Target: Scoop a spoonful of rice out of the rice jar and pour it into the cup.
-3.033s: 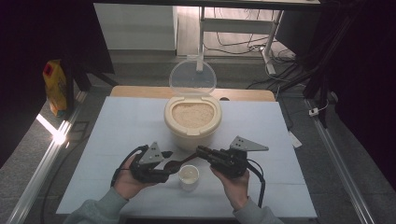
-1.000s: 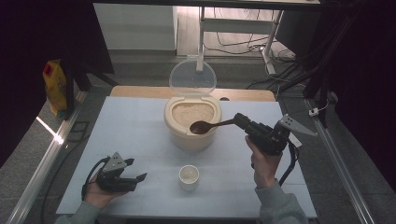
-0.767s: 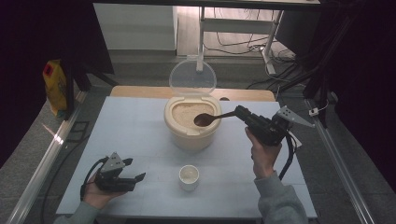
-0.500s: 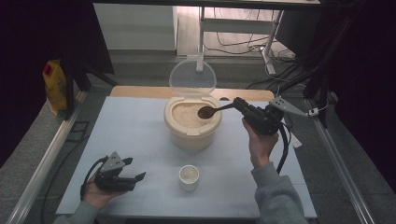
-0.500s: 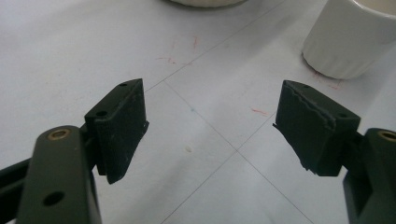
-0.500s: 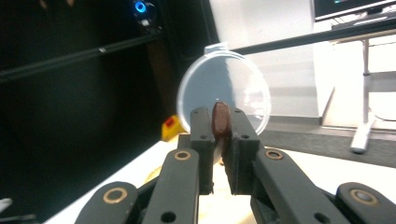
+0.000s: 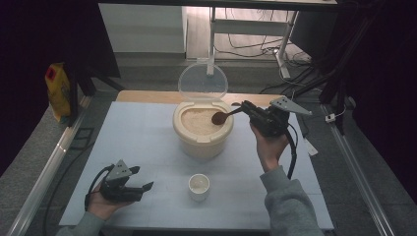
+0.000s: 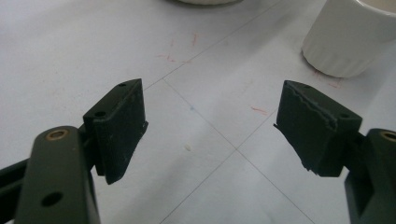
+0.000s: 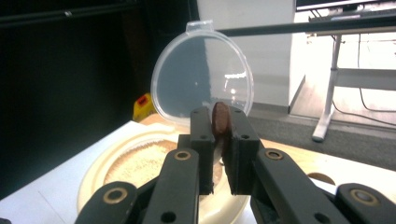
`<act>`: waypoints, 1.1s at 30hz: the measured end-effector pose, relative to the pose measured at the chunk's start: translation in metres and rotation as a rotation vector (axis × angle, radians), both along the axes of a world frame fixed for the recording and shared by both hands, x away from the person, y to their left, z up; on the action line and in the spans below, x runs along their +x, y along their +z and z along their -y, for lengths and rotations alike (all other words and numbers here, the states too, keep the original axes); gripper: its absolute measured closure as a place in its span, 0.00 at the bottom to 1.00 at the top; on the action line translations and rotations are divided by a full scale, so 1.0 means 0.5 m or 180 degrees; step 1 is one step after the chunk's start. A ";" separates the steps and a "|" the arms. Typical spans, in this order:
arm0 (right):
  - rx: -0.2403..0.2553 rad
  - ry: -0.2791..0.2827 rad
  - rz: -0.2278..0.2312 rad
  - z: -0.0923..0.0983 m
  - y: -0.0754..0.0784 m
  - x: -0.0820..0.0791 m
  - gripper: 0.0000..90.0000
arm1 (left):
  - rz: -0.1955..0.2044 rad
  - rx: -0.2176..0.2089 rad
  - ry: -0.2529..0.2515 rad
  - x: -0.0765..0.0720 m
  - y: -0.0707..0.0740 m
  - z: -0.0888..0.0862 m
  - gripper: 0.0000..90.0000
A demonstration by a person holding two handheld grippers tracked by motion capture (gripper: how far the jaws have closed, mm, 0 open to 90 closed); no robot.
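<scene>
High view: right gripper (image 7: pixel 242 109) has its jaws pinching a spoon (image 7: pixel 220 117) over the rice bucket (image 7: pixel 202 129), bowl perhaps empty. Left gripper (image 7: pixel 145 187), jaws spread, rests near the cup (image 7: pixel 199 186).

We hold the right gripper (image 7: pixel 244 109) raised over the far right part of the table, its jaws pressed together on a spoon handle and pointing left toward the middle; our right hand (image 7: pixel 268 145) grips it from below, the grey-sleeved forearm rising from the near edge. Our left hand (image 7: pixel 101 204) rests palm-up at the near left corner (low, just above the surface), cradling the left gripper (image 7: pixel 142 189), whose jaws stand wide apart with nothing between them.
</scene>
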State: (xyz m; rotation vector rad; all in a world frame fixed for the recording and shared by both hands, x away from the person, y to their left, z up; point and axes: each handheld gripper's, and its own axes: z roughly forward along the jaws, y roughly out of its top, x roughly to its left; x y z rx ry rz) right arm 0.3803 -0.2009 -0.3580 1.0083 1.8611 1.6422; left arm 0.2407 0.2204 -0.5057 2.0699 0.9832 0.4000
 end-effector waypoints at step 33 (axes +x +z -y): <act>0.0794 0.0106 -0.0822 -0.015 -0.089 0.031 0.92 | 0.0021 0.0025 -0.0006 0.000 0.002 0.002 0.26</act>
